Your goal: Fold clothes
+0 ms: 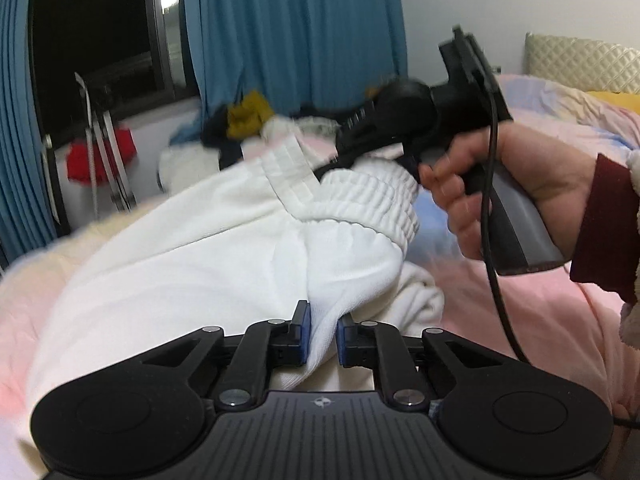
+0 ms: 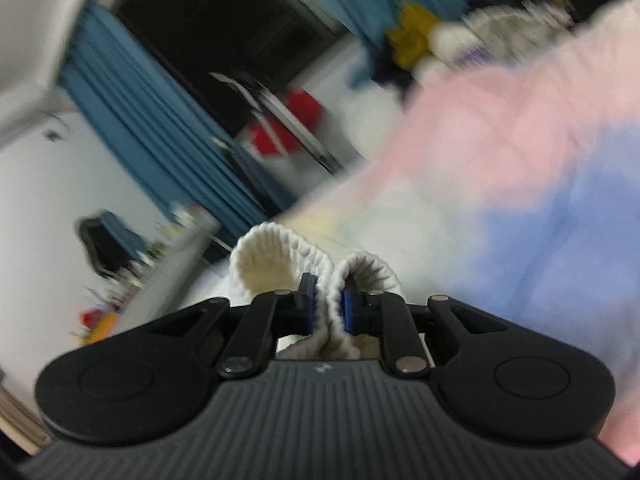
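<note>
A white garment (image 1: 192,256) with a ribbed elastic band (image 1: 372,200) lies bunched on the bed. My left gripper (image 1: 323,330) is shut on a fold of its white cloth near the bottom of the left wrist view. My right gripper (image 2: 330,300) is shut on the ribbed band (image 2: 276,256), which loops up on both sides of the blue pads. The left wrist view also shows the right gripper (image 1: 348,152) from the side, held by a hand (image 1: 500,184) in a dark red sleeve, its fingers buried in the band.
The bed has a pink and blue quilt (image 1: 520,320). A pile of other clothes (image 1: 248,120), yellow, dark and white, lies at its far end. Blue curtains (image 1: 300,28), a dark window and a red item (image 1: 100,156) by a metal rack stand beyond. A quilted headboard (image 1: 580,64) is at right.
</note>
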{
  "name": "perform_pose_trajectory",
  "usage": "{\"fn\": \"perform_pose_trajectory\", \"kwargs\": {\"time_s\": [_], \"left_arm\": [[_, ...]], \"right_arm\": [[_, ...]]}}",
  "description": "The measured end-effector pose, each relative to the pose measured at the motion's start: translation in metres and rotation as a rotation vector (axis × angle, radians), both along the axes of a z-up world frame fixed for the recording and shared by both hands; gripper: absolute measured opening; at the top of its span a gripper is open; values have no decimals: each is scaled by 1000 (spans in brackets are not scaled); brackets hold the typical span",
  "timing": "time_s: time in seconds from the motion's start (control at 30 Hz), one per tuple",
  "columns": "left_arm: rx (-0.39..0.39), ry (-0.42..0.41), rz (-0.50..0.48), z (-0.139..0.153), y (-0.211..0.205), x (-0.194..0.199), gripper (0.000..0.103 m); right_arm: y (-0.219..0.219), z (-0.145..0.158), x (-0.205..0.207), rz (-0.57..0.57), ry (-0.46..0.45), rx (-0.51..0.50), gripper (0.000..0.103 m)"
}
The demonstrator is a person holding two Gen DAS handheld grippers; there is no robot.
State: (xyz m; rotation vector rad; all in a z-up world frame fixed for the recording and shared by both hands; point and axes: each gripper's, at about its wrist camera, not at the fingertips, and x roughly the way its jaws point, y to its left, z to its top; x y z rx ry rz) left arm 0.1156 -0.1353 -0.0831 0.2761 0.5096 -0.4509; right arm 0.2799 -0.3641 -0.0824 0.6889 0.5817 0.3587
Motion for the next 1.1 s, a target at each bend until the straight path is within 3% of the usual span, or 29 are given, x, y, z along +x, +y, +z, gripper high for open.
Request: {"fn": "perform_pose_trajectory", "kwargs": {"time_s": [0.07, 0.13, 0.27, 0.37, 0.47, 0.53, 0.67, 0.73, 0.8, 0.83, 1.1], "left_arm": [[-9, 26, -1, -3, 3, 3, 13], [-21, 37, 0, -3, 6, 5, 14], [-56, 64, 6, -4, 11, -2, 16], [-88, 69, 7, 2, 21, -8, 22], [-105, 48, 25, 13, 31, -19, 40], [-114, 13, 47, 22, 40, -30, 53], [-121, -60, 117, 39, 64, -51, 68], [-100, -105, 161, 45, 78, -60, 80], [-68, -134, 186, 49, 94, -70, 81], [-46, -142, 199, 49, 101, -76, 81], [57, -149, 294, 37, 136, -95, 85]], "right_arm": [[-3, -25, 10, -8, 91, 24, 17], [-6, -37, 14, -14, 124, 65, 17], [-5, -33, 9, 8, 98, 51, 18], [-3, -18, -1, 14, 66, 42, 20], [-1, -3, -18, -1, 21, 9, 24], [0, 7, -30, -38, 1, -28, 37], [-7, 23, -61, -123, -32, -51, 59], [-9, 30, -76, -146, -45, -57, 62], [-6, 34, -93, -158, -44, -46, 66], [-5, 35, -102, -162, -41, -37, 74], [32, 19, -147, -85, 69, 23, 79]]}}
